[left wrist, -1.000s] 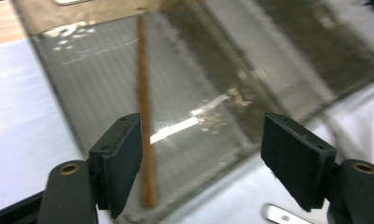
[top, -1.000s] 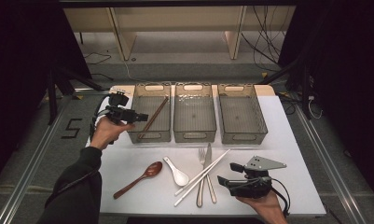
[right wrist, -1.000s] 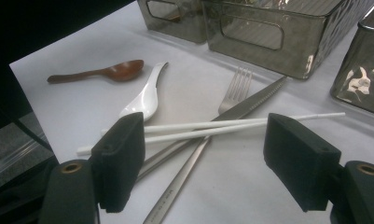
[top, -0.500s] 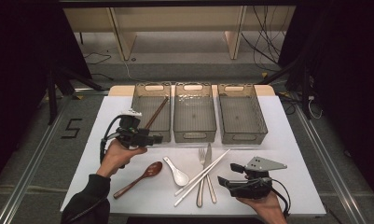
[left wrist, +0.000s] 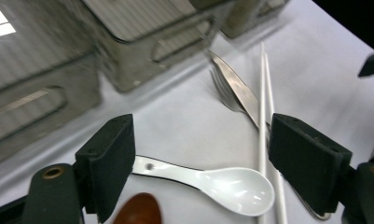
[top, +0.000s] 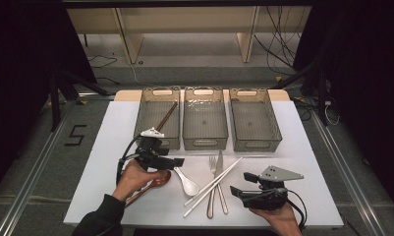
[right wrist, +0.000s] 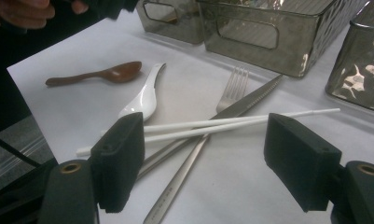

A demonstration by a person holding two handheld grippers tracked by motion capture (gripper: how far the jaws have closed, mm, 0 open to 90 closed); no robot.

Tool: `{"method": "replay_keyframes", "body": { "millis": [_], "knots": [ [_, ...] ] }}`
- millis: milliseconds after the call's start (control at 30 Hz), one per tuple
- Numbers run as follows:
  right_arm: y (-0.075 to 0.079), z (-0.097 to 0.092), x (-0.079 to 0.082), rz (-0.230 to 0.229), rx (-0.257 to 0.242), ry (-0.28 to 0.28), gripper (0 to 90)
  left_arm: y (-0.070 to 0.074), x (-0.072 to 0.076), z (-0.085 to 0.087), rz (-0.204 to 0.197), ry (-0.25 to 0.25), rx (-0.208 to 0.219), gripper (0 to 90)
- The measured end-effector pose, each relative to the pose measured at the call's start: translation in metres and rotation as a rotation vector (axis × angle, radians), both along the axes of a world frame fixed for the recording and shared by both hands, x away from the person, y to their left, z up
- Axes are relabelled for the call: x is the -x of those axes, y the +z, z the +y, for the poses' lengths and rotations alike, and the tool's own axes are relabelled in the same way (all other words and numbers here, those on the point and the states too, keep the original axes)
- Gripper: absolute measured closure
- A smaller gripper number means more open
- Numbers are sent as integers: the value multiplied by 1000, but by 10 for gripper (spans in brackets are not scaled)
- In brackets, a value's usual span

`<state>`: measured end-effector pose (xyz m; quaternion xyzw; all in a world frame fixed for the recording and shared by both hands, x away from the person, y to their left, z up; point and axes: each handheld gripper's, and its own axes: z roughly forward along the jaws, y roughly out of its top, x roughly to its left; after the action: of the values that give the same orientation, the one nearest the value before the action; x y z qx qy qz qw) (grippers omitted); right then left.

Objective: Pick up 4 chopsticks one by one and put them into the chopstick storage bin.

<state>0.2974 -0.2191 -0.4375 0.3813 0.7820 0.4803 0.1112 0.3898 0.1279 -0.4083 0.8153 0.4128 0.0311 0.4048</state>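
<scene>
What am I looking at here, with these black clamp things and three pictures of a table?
A person holds a hand tool in each hand: the left tongs and the right tongs, both open and holding nothing. One picture looks down from above; the other two come from cameras riding on each tool, looking along its black jaws. On the white table lie a white spoon, a brown wooden spoon, a fork, a knife and white chopsticks crossing them. Behind stand three clear bins; the left one holds a brown stick.
</scene>
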Motion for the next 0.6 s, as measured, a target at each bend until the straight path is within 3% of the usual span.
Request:
{"method": "replay_keyframes", "body": {
  "millis": [100, 600],
  "knots": [
    [1, -2, 1, -2, -5, -6, 298, -7, 10, -16, 8, -37, -25, 225],
    [0, -5, 2, -5, -10, -21, 297, -24, 32, -39, 37, -102, -41, 221]
  ]
}}
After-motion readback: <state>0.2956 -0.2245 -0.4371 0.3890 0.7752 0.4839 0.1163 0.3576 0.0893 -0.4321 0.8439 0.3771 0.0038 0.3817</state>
